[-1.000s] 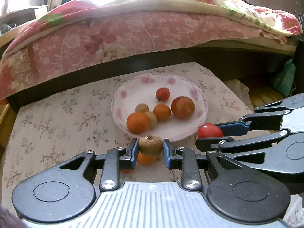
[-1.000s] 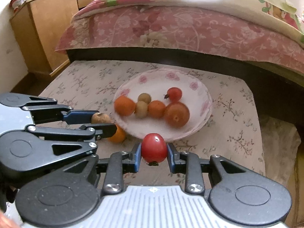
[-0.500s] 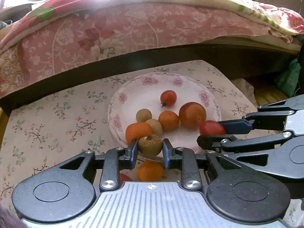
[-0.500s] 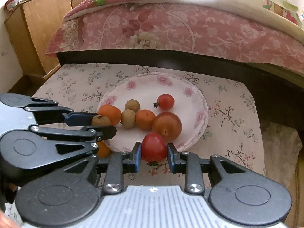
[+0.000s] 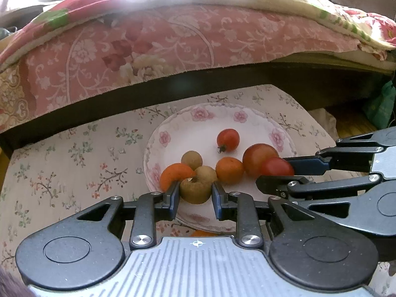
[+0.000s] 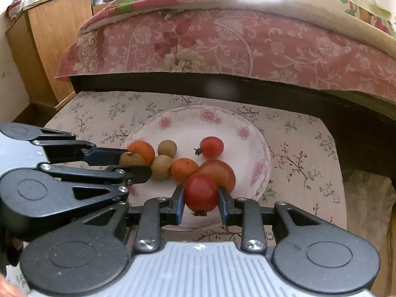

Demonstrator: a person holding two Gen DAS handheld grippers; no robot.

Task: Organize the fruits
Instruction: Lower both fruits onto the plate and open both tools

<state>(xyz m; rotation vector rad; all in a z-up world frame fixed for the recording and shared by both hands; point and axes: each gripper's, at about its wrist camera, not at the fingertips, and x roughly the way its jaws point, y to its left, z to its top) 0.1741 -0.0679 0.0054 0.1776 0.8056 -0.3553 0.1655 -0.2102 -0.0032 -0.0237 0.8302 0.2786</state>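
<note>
Both grippers moved in over white floral-rimmed plate (image 5: 277, 133) since a second ago. Left gripper (image 5: 195, 193) jaws clamp brown wrinkled round fruit (image 5: 195, 190); right gripper (image 6: 201, 199) jaws clamp red tomato (image 6: 201, 193). Both above plate's near side; release likely next.

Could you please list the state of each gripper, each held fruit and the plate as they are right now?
Left gripper: shut on the brown fruit, over the plate's near edge.
Brown fruit: clamped between the fingers.
Right gripper: shut on the red tomato, over the plate's near side.
Red tomato: clamped, stem end down.
Plate: upright on the floral cloth, holding six loose fruits.
Orange fruit off the plate: mostly hidden behind the left gripper.
</note>
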